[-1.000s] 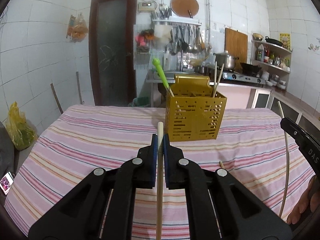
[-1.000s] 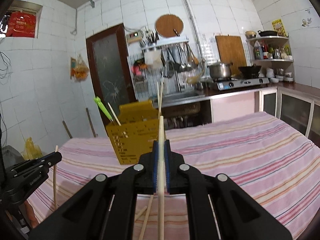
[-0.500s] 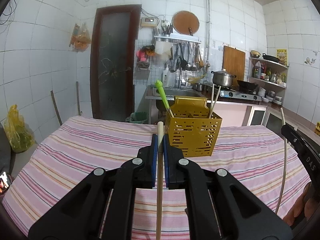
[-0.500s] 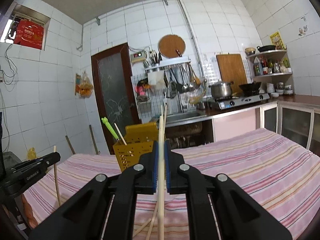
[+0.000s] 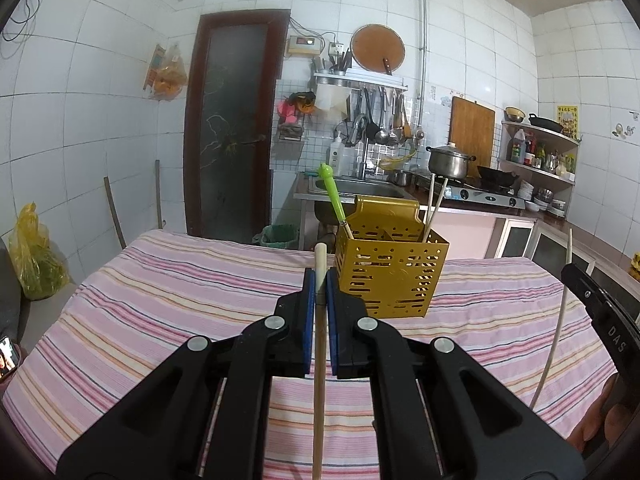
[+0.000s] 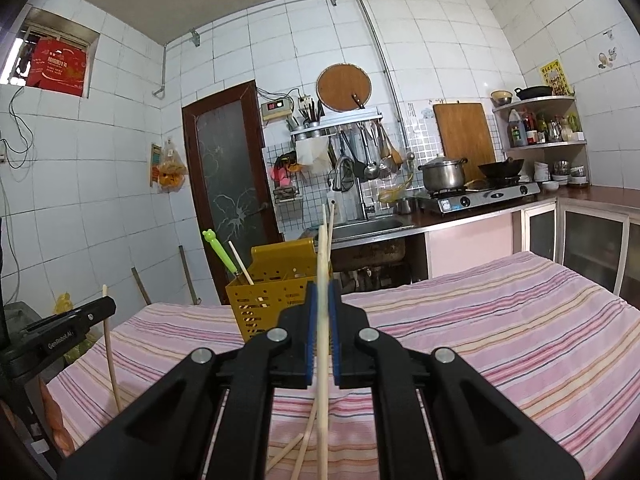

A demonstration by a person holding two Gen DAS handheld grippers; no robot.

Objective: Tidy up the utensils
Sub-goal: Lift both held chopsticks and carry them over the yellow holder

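A yellow perforated utensil holder (image 5: 390,276) stands on the striped tablecloth (image 5: 168,288), holding a green-handled utensil (image 5: 332,196) and two chopsticks (image 5: 434,204). My left gripper (image 5: 320,280) is shut on a wooden chopstick (image 5: 319,344), held upright just left of the holder and short of it. In the right wrist view my right gripper (image 6: 322,292) is shut on a pale chopstick (image 6: 322,320) in front of the holder (image 6: 272,296). Two loose chopsticks (image 6: 298,444) lie on the cloth below it. Each gripper shows at the edge of the other's view.
Behind the table are a sink (image 5: 356,188), a stove with a pot (image 5: 450,162) and hanging kitchen tools (image 5: 380,120). A dark door (image 5: 232,128) stands at the back left. A yellow bag (image 5: 34,256) sits on the floor left of the table.
Both grippers have tilted upward, so the table and holder sit lower in both views. Each stays shut on its chopstick.
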